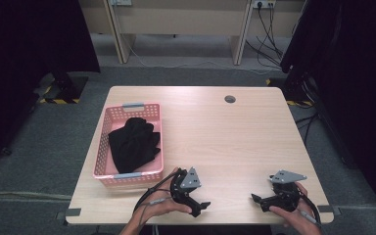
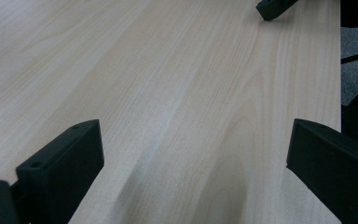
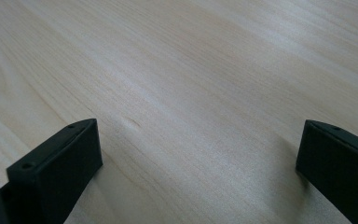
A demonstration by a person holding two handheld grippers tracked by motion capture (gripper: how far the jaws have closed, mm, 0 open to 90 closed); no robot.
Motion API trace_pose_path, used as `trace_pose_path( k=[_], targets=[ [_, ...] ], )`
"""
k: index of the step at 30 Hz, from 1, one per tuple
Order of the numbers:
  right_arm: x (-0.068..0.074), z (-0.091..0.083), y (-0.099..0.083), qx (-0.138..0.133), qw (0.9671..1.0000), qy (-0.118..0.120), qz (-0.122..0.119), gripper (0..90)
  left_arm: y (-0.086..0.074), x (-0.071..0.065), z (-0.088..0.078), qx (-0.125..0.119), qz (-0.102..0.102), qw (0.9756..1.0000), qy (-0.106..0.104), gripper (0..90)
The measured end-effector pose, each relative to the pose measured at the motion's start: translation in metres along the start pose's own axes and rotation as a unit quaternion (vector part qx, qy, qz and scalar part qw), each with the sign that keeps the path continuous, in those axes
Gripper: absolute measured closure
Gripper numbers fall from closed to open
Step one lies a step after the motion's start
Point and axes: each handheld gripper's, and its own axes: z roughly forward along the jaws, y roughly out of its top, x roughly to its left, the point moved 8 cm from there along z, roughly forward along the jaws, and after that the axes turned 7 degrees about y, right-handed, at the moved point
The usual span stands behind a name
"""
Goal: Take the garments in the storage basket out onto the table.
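While a black garment point(image 1: 133, 143) is lying bunched inside the pink basket point(image 1: 105, 132) at the surface's point(image 1: 225, 142) left, the left gripper point(image 1: 200, 208) is resting wide open near the front edge — and the right gripper point(image 1: 257, 200) is sitting open too, nothing between its jaws.

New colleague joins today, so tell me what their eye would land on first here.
The pink basket at the table's left side, with a black cloth heaped inside it, stands out most. Next come the two black tools at the near edge: the left tool and the right tool, both open and empty, pointing toward each other over bare wood.
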Motion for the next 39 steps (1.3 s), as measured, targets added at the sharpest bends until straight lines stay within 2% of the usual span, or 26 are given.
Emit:
trace_pose_path(
  k=[8, 22, 30, 39],
  targets=[
    [0.000, 0.000, 0.000, 0.000, 1.0000, 0.000, 0.000, 0.2, 0.005, -0.003, -0.007, -0.009, -0.007, 0.9999, -0.008, 3.1],
    [0.000, 0.000, 0.000, 0.000, 1.0000, 0.000, 0.000, 0.2, 0.014, -0.002, -0.018, -0.024, -0.010, 0.9996, -0.005, 3.0],
    [0.000, 0.000, 0.000, 0.000, 1.0000, 0.000, 0.000, 0.2, 0.021, -0.001, -0.028, -0.034, -0.015, 0.9993, 0.004, 3.1],
    [0.000, 0.000, 0.000, 0.000, 1.0000, 0.000, 0.000, 0.2, 0.026, 0.009, -0.043, -0.045, -0.026, 0.9984, 0.023, 3.2]
  ],
)
